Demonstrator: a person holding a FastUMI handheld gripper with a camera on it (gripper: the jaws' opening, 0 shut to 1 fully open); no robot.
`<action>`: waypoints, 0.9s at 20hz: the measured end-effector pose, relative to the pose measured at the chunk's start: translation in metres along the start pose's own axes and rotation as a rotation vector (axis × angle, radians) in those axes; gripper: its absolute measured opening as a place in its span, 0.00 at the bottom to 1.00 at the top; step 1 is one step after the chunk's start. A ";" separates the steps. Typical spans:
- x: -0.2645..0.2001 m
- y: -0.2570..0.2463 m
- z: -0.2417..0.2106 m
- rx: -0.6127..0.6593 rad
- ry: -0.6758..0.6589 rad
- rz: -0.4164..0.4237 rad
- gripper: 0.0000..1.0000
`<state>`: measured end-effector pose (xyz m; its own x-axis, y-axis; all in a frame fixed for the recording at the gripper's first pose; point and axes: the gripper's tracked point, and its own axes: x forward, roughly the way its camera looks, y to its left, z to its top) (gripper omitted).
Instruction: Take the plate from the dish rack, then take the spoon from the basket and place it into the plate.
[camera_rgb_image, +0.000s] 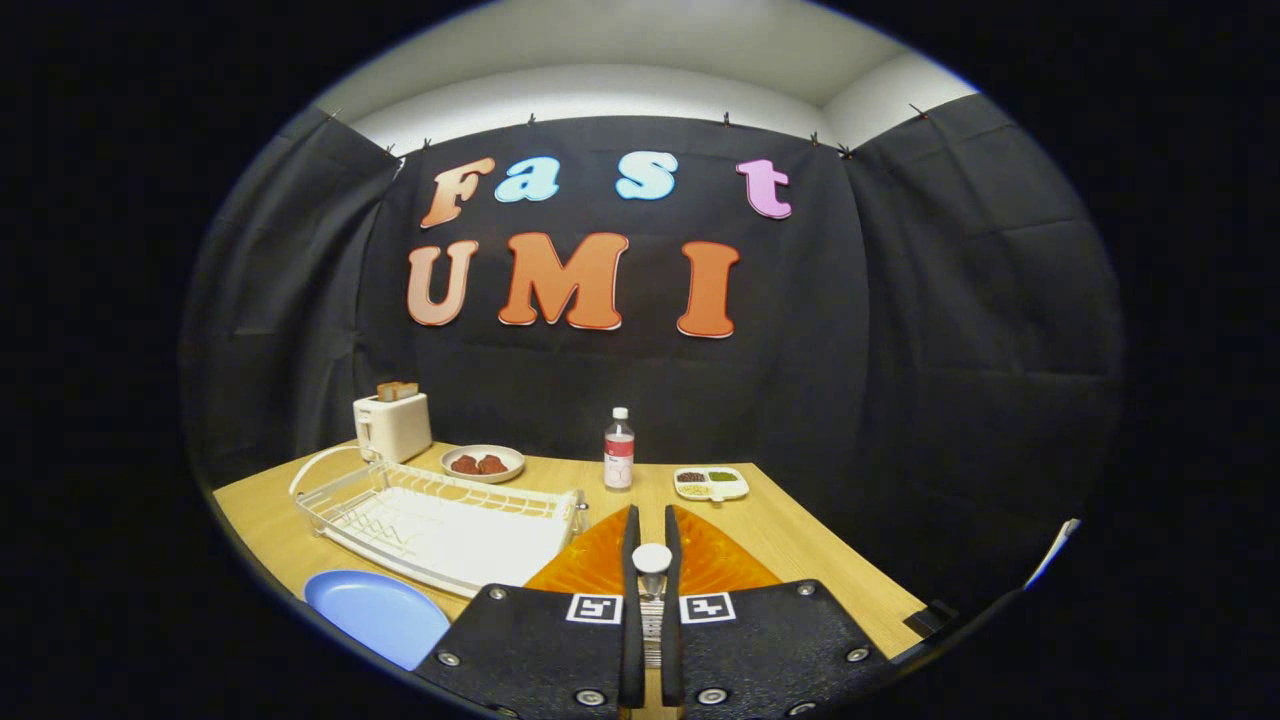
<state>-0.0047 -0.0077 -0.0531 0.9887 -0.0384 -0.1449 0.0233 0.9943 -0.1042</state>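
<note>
White spoon clamped between the jaws, handle toward camera.

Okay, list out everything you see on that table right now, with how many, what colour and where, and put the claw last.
Toaster: one, white, far back corner of the table, bread sticking out of the top.
Small plate: one, white, beside the toaster, holding two dark red pieces.
Bottle: one, clear with white cap, beyond the fingers near the wall.
Divided tray: one, white, next to the bottle, small portions of food in its compartments.
Dish rack: one, white wire, in front of the toaster.
Blue plate: one, on the table at the rack's near end.
Orange basket: one, just ahead of the fingers.
Spoon: one, white end, between the fingers.
Claw: one, shut on the spoon.
</note>
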 end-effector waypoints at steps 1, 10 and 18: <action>-0.008 0.013 0.004 -0.003 -0.006 0.020 0.07; -0.071 0.145 0.017 0.015 -0.077 0.261 0.07; -0.065 0.241 -0.029 0.084 -0.039 0.495 0.07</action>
<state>-0.0679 0.2314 -0.0974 0.8890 0.4418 -0.1202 -0.4393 0.8971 0.0479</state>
